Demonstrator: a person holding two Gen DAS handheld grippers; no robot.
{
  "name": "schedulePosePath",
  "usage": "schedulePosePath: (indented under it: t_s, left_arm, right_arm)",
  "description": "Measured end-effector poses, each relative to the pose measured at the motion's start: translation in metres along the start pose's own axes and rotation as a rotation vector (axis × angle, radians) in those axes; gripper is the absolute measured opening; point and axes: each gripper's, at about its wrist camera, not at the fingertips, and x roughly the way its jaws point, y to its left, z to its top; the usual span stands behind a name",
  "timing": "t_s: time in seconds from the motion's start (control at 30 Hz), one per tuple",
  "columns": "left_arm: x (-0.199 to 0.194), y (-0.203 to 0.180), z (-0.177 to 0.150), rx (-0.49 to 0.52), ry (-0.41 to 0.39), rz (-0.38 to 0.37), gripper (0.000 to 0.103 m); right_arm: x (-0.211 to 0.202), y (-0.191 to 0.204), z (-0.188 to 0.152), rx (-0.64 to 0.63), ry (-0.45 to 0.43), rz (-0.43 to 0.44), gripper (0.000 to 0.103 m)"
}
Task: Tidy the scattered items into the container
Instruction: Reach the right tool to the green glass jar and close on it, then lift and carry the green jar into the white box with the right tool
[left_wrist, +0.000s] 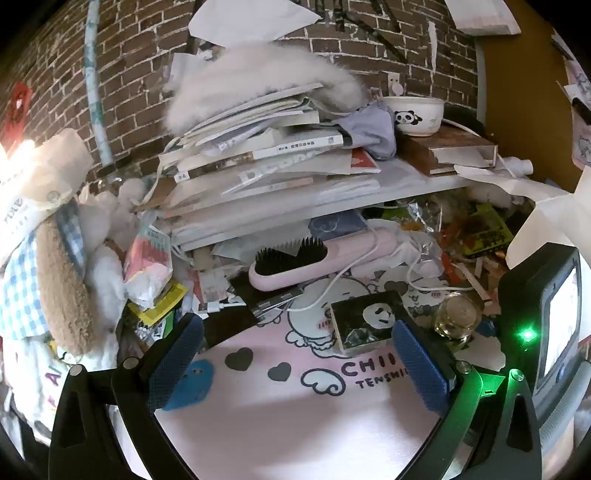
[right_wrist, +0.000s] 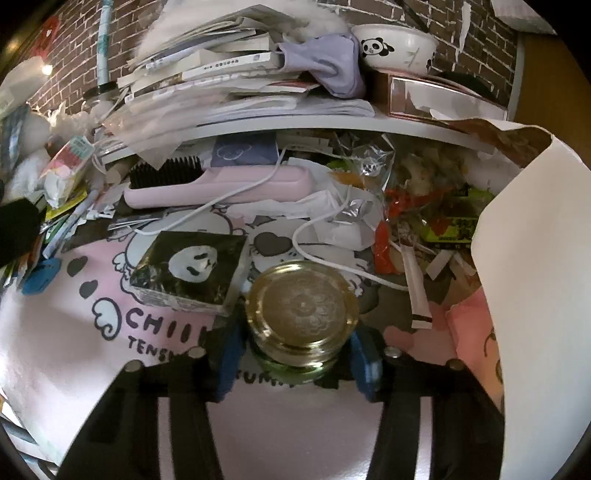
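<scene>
Jar (right_wrist: 303, 314) with gold lid standing upright on the pink desk (right_wrist: 74, 332), just beside the panda box (right_wrist: 195, 271), bracketed low on its glass body by the right tool (right_wrist: 297, 363). Blue pads (right_wrist: 364, 363) close against both sides, though true contact hard to confirm; likely mid-grasp. Best squeezed below the lid, evenly, then lifted straight up to clear the white cable (right_wrist: 332, 266) behind. No container clearly recognisable; possibly the pale paper bag (right_wrist: 535, 258) at right. Left tool (left_wrist: 295, 365) spread wide, holding nothing, hovering over the desk short of the box. Glass slippery: firm, slow, kept level.
</scene>
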Motion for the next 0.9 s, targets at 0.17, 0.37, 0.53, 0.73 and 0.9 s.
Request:
schedulePosePath:
  t_s: [0.17,0.37,0.53,0.73,0.9]
  left_arm:
    - [0.001,-0.003,-0.002,0.009,0.008,-0.002,0.102]
    - [0.001,-0.005,-0.005,0.013,0.015,-0.003,0.102]
    - [0.002,-0.006,-0.008,0.012,0.023,-0.001,0.102]
    - [0.002,-0.007,-0.014,0.011,0.034,-0.003,0.102]
    - [0.000,-0.009,-0.019,0.005,0.040,-0.006,0.102]
  right_arm:
    - [-0.002,-0.001,-0.002,0.001,-0.002,0.008,0.045]
    - [-0.007,0.001,-0.007,-0.011,-0.003,0.011,0.045]
    - [-0.015,0.003,-0.012,-0.032,-0.013,0.010,0.045]
    - [-0.024,0.005,-0.020,-0.047,-0.021,0.012,0.045]
    - [-0.032,0.006,-0.028,-0.065,-0.022,0.012,0.045]
